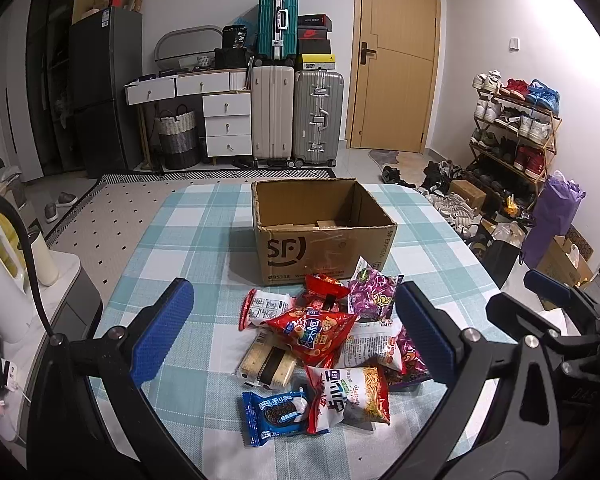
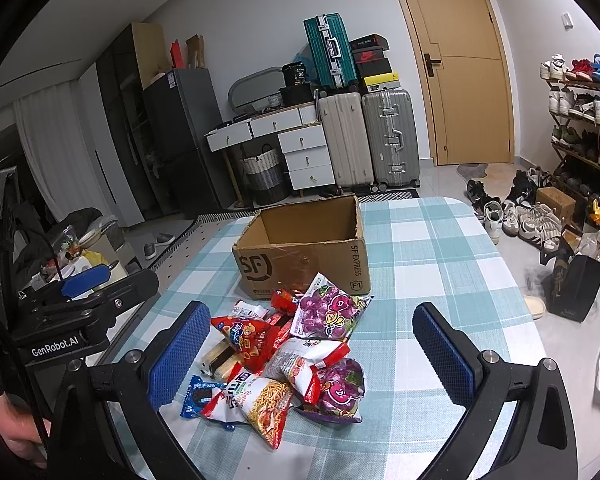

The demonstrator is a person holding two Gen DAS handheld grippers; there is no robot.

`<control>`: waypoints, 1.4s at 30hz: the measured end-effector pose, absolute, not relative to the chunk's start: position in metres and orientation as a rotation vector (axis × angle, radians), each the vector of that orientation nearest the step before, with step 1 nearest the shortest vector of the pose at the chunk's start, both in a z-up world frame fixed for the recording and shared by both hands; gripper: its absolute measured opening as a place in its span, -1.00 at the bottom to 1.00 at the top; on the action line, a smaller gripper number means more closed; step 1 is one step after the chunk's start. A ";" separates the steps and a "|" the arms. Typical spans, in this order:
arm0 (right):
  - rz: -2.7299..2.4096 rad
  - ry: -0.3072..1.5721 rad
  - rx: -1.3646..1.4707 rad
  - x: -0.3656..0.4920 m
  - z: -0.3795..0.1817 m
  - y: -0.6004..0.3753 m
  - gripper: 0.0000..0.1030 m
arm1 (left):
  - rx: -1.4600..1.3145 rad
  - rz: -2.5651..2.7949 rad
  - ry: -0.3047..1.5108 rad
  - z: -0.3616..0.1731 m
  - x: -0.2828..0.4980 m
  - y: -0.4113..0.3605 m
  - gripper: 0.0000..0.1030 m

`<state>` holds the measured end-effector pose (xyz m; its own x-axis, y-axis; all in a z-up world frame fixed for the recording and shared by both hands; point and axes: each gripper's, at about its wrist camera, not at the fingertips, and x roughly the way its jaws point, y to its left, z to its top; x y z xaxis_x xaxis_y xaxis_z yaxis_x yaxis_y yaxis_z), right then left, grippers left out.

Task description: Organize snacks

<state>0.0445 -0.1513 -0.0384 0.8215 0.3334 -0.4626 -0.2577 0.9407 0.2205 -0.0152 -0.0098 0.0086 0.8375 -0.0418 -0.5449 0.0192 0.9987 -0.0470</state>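
Fingers of both grippers stand spread wide with nothing between them. The left gripper point(image 1: 292, 332) hangs over the near side of the snack pile point(image 1: 328, 344), blue pads point(image 1: 162, 330) flanking it well above the table point(image 1: 188, 240). The right gripper point(image 2: 312, 356) hovers the same way over the same pile, from a bit further right. In the right wrist view the left gripper shows at the left edge, partly cut off, with part of a hand point(image 2: 16, 432) at the bottom corner.

All snacks lie heaped on the checked cloth just in front of the box point(image 1: 324, 232), the farthest packets almost touching its front wall. The box is open-topped and seems to hold only a scrap of cardboard on its floor; the near part of that floor is hidden by the front wall. On top of the pile sits a red bag point(image 1: 312, 330); a purple bag point(image 1: 374, 294) lies toward the box and a second purple bag point(image 2: 342, 390) is mostly buried at the right. A blue cookie pack point(image 1: 276, 412) and a noodle pack point(image 1: 352, 396) lie nearest the cameras. A cracker pack point(image 1: 266, 362) is half covered by the red bag. Small print on the packets is unreadable.
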 end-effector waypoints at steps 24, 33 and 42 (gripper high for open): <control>0.316 0.523 0.157 0.044 -0.041 -0.154 1.00 | -0.049 -0.038 0.579 0.006 -0.016 -0.007 0.96; 0.318 0.549 0.158 0.045 -0.052 -0.158 1.00 | -0.051 -0.038 0.581 0.004 -0.015 -0.007 0.96; 0.307 0.614 0.170 0.059 -0.076 -0.163 1.00 | -0.073 -0.054 0.599 -0.008 -0.008 0.000 0.96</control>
<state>0.0593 -0.1626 -0.0760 0.7739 0.3320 -0.5393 -0.2317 0.9410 0.2468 -0.0082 -0.0002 -0.0081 0.8245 -0.0719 -0.5612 0.0298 0.9960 -0.0839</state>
